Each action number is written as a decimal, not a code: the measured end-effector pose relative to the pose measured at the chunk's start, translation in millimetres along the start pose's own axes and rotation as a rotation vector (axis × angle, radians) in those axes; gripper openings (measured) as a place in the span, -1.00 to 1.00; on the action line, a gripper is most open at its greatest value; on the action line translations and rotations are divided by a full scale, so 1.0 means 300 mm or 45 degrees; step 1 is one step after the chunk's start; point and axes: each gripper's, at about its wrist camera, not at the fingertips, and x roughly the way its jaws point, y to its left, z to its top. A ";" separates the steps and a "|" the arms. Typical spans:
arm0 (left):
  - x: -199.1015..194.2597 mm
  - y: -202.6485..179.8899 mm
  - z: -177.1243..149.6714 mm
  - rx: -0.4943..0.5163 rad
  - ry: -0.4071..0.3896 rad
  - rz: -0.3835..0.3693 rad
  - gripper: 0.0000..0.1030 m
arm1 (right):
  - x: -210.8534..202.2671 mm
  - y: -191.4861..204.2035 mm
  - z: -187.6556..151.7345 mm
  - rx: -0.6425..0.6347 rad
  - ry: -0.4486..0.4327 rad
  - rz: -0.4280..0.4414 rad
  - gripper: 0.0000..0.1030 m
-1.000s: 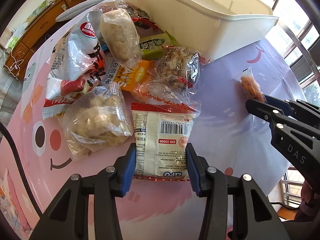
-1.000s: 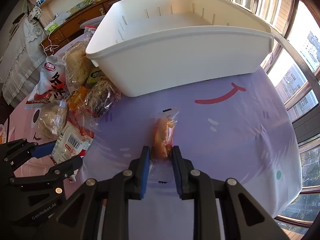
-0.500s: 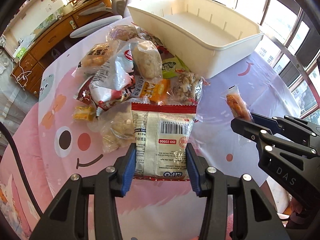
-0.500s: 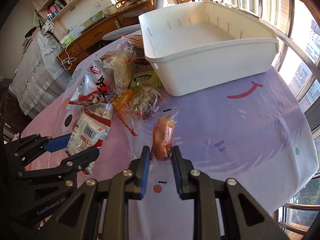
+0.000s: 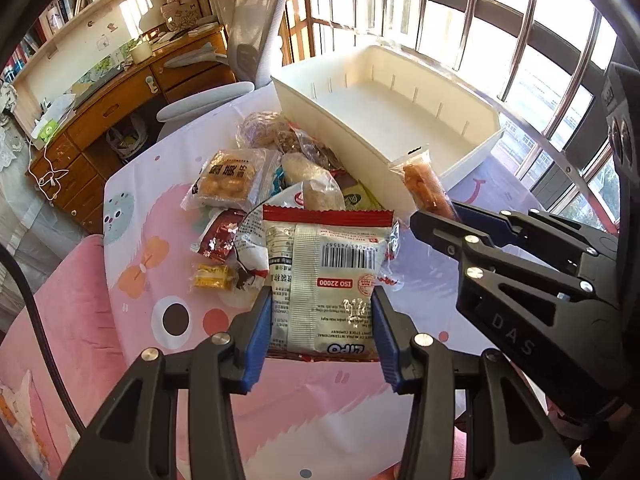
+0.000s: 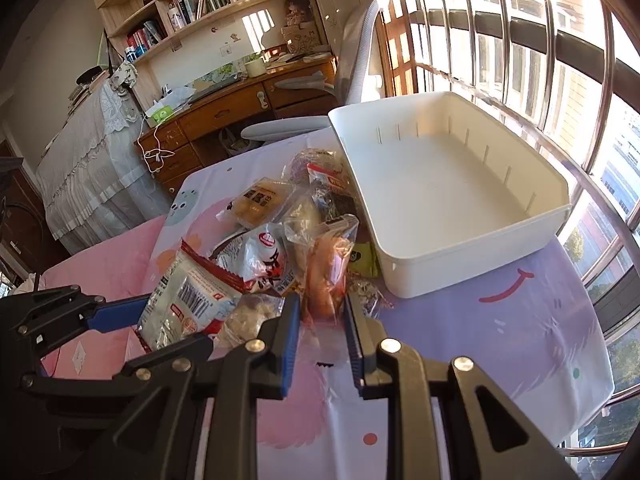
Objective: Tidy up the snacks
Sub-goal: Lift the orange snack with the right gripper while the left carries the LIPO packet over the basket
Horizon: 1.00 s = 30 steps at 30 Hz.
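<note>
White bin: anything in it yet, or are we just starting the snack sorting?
Nothing looks done: the white bin is empty. In hand: the left gripper is shut on the barcode snack packet, and the right gripper is shut on the orange snack stick, both lifted above the table. Left: drop these two in, then clear the snack pile beside the bin.

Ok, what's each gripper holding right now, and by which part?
Left gripper clamps the barcode packet by the side edges of its near end. Right gripper pinches the orange snack at its lower end.
</note>
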 end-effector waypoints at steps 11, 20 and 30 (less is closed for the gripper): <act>-0.063 0.000 0.198 -0.061 -0.108 -0.019 -0.12 | -0.012 -0.089 0.193 0.019 -0.104 0.023 -0.56; -0.019 -0.056 0.395 -0.202 -0.143 -0.029 -0.12 | -0.041 -0.235 0.380 -0.053 -0.112 0.029 -0.56; 0.047 -0.152 0.549 -0.349 -0.164 -0.028 -0.12 | -0.043 -0.404 0.477 -0.100 -0.021 0.149 -0.56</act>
